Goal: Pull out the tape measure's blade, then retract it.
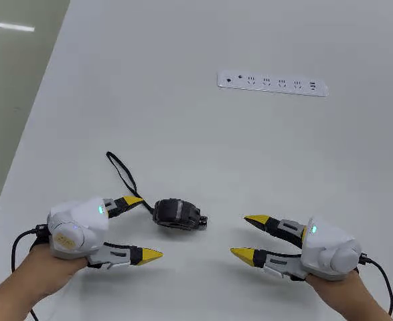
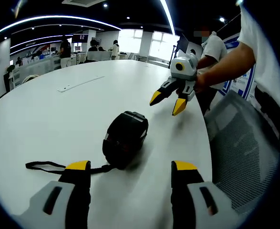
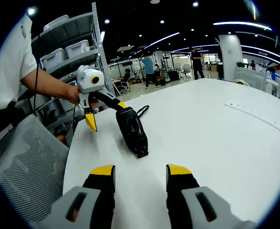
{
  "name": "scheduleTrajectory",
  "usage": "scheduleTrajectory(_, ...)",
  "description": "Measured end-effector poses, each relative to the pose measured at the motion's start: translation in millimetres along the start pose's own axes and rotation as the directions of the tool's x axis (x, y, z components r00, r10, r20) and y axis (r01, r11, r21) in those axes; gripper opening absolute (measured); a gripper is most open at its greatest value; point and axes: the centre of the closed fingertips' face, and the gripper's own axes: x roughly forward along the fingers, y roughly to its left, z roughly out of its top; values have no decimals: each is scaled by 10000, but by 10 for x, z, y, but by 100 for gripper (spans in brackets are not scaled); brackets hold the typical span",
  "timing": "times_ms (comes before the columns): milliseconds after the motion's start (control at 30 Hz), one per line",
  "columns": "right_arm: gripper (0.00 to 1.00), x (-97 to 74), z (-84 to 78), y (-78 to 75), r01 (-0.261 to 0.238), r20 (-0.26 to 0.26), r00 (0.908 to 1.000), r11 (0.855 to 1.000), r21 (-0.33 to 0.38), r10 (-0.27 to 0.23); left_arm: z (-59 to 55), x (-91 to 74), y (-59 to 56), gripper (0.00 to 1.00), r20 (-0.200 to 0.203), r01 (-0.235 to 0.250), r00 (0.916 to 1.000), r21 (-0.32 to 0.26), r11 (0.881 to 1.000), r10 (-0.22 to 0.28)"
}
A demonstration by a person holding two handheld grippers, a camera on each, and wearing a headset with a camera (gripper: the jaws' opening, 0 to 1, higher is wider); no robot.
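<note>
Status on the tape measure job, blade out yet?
Nothing done: the tape measure lies on the table, only its blade tip showing. In hand: left tongs open by its strap end, not gripping; right tongs open, apart from it. Left: grip, pull, retract.

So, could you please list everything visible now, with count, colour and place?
tape measure: one, black, on the table between the two grippers, blade not drawn out
wrist strap: one, black, trailing from the tape measure toward the far left
power strip: one, white, far right part of the table
table: one, white, under everything
mesh chair: one, grey, beside the table edge
left gripper: one, white body, black jaws with yellow tips, open, left of the tape measure
right gripper: one, same colours, open, right of the tape measure, not touching it
left hand, right hand: one each, at the near edge, holding the grippers
</note>
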Motion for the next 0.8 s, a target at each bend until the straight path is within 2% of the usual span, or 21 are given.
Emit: scheduleTrajectory(800,40,139,9,-19,-307,-73,9995,9993,-221,306,8,142,107,60,-417,338,9986,654,9973,-312)
